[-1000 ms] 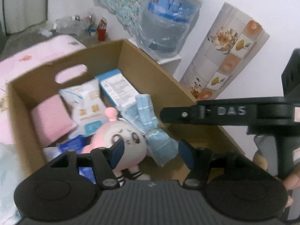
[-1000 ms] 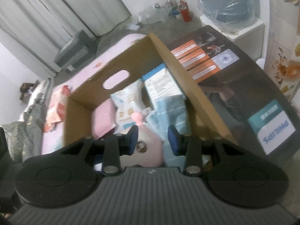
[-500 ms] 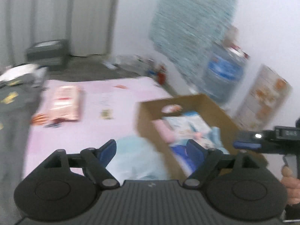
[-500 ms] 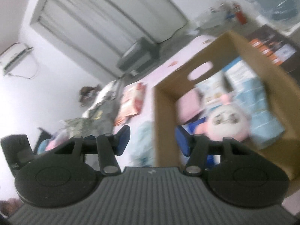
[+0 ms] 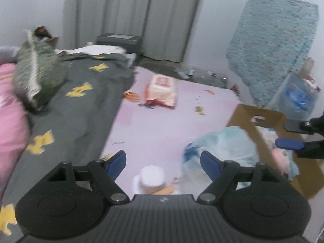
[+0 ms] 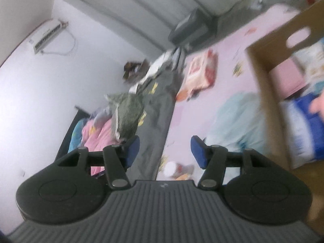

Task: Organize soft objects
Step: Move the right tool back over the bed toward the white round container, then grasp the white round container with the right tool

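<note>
Left tool (image 5: 163,163) closing (empty); right tool (image 6: 165,150) opening, empty.

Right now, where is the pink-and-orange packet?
In the left wrist view, the pink-and-orange packet lies on the pink sheet, upper centre, beside the dark grey blanket, left of the cardboard box.

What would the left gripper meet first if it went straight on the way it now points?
Probably the bare pink mat. The left gripper, empty, its jaws closing, aims there; the white-capped bottle lies just below that line, though depth is unclear.
</note>
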